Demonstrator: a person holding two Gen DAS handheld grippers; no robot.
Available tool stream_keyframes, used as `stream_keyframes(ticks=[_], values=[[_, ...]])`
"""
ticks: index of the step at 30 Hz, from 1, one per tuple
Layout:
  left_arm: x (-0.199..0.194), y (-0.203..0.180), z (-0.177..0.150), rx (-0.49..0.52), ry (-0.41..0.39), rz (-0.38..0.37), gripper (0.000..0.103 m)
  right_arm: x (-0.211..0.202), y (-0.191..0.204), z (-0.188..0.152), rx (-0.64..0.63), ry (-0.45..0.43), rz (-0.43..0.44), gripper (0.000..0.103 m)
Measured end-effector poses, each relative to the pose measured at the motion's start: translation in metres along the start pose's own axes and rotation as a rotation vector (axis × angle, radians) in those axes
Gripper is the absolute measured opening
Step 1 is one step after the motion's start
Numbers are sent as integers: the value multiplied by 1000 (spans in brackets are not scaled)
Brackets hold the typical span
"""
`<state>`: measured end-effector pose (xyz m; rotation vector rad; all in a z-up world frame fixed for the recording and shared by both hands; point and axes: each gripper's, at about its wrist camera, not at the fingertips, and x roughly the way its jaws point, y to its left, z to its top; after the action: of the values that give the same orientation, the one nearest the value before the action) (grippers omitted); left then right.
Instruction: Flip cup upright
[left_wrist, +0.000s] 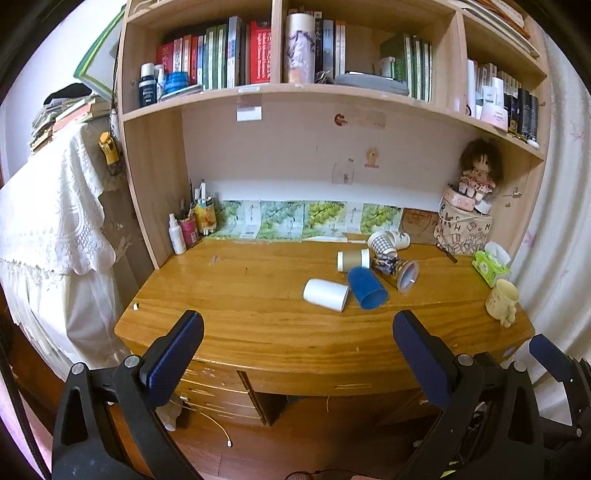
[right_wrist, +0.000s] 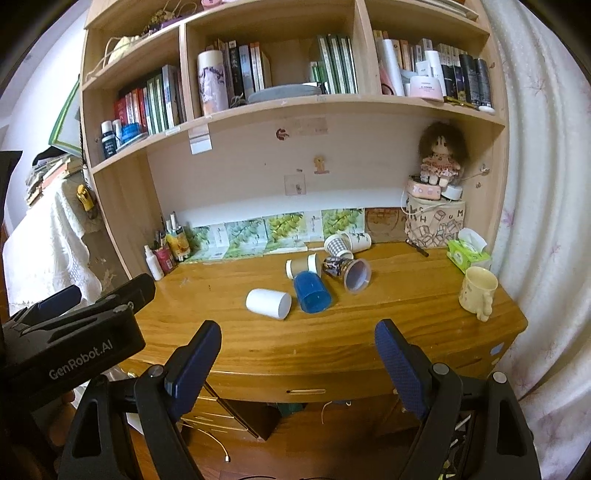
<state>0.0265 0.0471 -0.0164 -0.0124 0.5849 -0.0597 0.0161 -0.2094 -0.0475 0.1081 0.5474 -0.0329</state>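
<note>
Cups lie tipped in a cluster toward the back right of the wooden bench (left_wrist: 258, 325). From my right wrist view I see the left gripper (right_wrist: 55, 306) at the frame's left edge, its body printed "GenRobot.AI"; its fingers look parted. My right gripper (right_wrist: 297, 349) stands wide apart, holding nothing. A smooth white cup (left_wrist: 325, 294) lies on its side nearest the front edge, mouth pointing right, touching a blue plastic cup (left_wrist: 367, 287) whose mouth faces forward. A cream mug (right_wrist: 477, 291) stands upright at the right edge.

Both views frontal, desk (left_wrist: 280, 332) shared
</note>
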Motion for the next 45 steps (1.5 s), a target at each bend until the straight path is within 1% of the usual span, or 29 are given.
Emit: stream_keyframes(ticks=[5,8,15,20,25,32,41,45], values=[[7,13,-3,6,31,-18,102,5,18,-4,1,26,-23,86],[12,19,-4,2,58,-42,102,6,27,-8,2,35,-48,86],[19,23,-5,10,92,-79,102,5,34,-13,22,56,-89,86],[29,26,-2,7,113,-82,102,10,36,-12,22,70,-99,86],[41,28,3,4,139,-82,102,18,37,-7,20,79,-99,86],[57,27,15,9,137,-85,102,39,32,3,33,103,-75,86],[94,15,36,24,153,-79,102,81,18,19,59,154,-41,86],[116,5,49,52,164,-84,102,105,4,29,81,175,-20,86]])
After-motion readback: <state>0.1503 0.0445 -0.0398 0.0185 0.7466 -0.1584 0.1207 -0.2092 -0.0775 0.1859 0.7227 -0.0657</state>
